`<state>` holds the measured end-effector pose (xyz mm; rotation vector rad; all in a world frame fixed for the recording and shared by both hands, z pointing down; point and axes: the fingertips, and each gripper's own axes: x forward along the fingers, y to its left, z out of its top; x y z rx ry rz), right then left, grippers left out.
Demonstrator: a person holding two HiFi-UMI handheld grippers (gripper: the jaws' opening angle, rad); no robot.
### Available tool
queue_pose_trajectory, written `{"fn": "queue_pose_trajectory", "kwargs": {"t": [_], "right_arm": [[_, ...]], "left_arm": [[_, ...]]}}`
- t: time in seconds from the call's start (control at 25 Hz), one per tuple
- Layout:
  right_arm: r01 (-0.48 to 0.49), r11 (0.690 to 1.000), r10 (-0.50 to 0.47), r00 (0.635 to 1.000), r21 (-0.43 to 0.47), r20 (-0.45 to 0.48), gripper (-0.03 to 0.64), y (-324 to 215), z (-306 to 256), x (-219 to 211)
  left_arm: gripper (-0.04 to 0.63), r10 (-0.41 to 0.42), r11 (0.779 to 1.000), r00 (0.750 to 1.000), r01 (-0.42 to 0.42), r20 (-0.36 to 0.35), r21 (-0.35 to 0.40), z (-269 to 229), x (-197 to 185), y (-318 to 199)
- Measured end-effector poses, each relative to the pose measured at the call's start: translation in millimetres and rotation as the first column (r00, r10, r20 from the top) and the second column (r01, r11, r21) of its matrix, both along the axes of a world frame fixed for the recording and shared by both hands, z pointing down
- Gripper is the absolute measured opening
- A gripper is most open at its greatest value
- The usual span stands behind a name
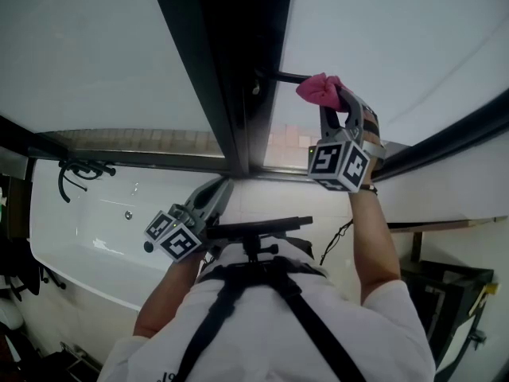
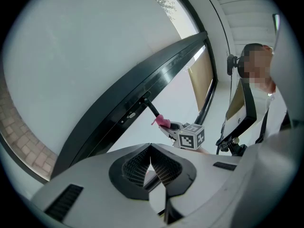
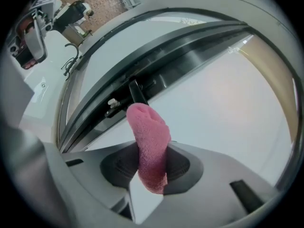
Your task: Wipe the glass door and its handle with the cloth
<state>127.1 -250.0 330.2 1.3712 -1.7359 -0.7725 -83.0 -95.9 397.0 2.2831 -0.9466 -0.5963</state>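
Cloth: one pink cloth, clamped between the jaws of my right gripper, free end up against the black handle.
Left gripper: my left gripper has its jaws pressed together with nothing between them; it sits low and near, left of the right one.
Glass door: a pale glass pane lies right of the dark door frame; the handle sticks out from the frame's right side.
Head view only: both grippers together, and a white bathtub at the left with a dark tap fitting on its far rim.
Left gripper view only: my right gripper seen from the side, its marker cube facing me, and the cloth touching the handle's outer end.
Right gripper view only: a small white latch piece on the frame just left of the handle.
In the way: the cloth hides the handle's near end in the right gripper view.
Count: two grippers, one cloth, one handle, one bathtub.
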Motion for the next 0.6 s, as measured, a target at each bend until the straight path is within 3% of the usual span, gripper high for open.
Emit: {"fn": "queue_pose_trajectory", "kwargs": {"t": [0.2, 0.28, 0.36, 0.48, 0.6], "right_arm": [[-0.073, 0.997, 0.071, 0.99, 0.014, 0.122, 0.127, 3, -14, 22], [-0.098, 0.994, 0.086, 0.972, 0.042, 0.22, 0.127, 7, -28, 23], [-0.091, 0.994, 0.065, 0.932, 0.056, 0.357, 0.127, 14, -36, 16], [0.007, 0.999, -0.03, 0.844, 0.044, 0.535, 0.127, 28, -42, -17], [0.125, 0.992, -0.101, 0.769, 0.006, 0.631, 0.127, 36, -38, -63]], "left_arm": [[-0.006, 0.0, 1.0, 1.0, 0.0, 0.002, -0.005, 0, -2, 0], [-0.006, 0.0, 1.0, 1.0, 0.0, 0.001, -0.006, 1, -3, 0], [-0.006, -0.001, 1.0, 1.0, 0.001, -0.002, -0.008, 1, -2, 1], [-0.006, -0.006, 1.0, 1.0, 0.006, -0.008, -0.007, 2, -3, 1], [-0.006, -0.01, 1.0, 1.0, 0.01, -0.01, -0.004, 2, -6, 2]]}}
